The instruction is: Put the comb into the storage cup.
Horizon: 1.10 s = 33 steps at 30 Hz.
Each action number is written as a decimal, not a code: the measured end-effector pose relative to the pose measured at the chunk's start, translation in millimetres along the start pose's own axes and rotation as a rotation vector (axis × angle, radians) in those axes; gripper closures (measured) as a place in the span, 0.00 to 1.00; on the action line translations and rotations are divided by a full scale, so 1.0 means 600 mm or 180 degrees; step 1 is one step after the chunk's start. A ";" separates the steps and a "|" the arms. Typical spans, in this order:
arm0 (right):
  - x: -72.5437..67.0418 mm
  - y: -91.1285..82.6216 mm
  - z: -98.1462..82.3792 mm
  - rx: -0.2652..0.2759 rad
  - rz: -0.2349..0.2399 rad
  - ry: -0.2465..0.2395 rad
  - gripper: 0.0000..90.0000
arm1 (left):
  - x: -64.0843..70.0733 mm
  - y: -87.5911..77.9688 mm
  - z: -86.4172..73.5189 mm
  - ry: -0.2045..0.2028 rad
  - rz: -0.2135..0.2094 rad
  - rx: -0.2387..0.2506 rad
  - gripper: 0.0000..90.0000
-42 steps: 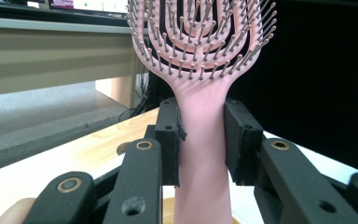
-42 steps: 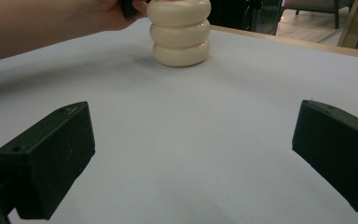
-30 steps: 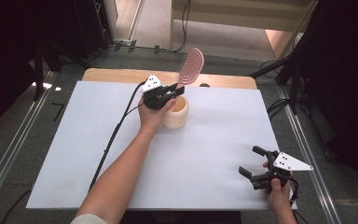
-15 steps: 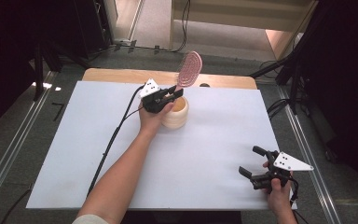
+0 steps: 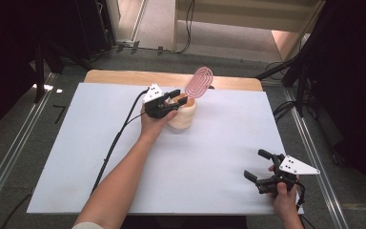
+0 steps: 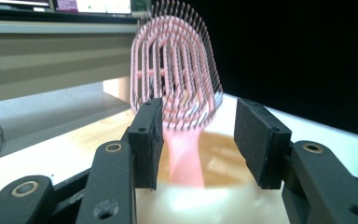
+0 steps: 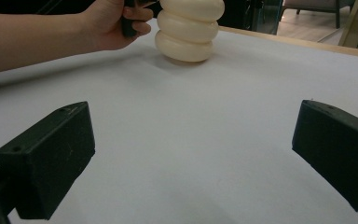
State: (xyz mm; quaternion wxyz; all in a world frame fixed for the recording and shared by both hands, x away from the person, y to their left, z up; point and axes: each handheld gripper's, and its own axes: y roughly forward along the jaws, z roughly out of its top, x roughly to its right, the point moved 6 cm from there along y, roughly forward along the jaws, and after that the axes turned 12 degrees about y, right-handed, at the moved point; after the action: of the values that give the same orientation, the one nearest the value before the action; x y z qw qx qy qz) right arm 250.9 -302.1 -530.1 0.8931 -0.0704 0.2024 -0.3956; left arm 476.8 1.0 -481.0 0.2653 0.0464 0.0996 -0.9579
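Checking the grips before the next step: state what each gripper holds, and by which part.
Nothing is held. The left gripper has just been opening; the pink hairbrush handle stands free between its jaws, in the cream holder. The right gripper is open.

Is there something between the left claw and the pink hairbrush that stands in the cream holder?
Nothing visible stands in the way. The left claw has just been opening, and the pink hairbrush handle rises between its jaws with a gap on each side. The brush already stands in the cream holder.

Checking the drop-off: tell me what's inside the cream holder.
A pink hairbrush stands handle-down in the cream holder, head sticking out. The handle's lower end is hidden inside.
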 end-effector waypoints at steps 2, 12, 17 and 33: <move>-0.001 0.000 0.000 -0.0001 0.0002 0.0006 0.00 | 0.000 -0.003 -0.002 0.0017 0.0046 -0.0034 0.64; -0.001 0.001 0.000 -0.0017 -0.0003 -0.0006 0.00 | -0.012 -0.033 -0.022 -0.0050 0.0105 -0.0102 0.66; -0.001 0.002 -0.001 -0.0026 -0.0005 -0.0020 0.00 | -0.014 -0.045 -0.019 -0.0118 0.0131 -0.0127 0.53; -0.002 0.002 -0.001 -0.0036 -0.0017 -0.0017 0.00 | 0.003 -0.073 0.001 -0.0080 0.0190 -0.0278 0.00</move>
State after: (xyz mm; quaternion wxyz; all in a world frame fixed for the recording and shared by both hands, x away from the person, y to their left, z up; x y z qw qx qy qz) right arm 251.0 -300.6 -530.6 0.8922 -0.0770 0.2019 -0.3967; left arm 452.6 36.7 -473.5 0.2968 0.0258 0.1365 -0.9448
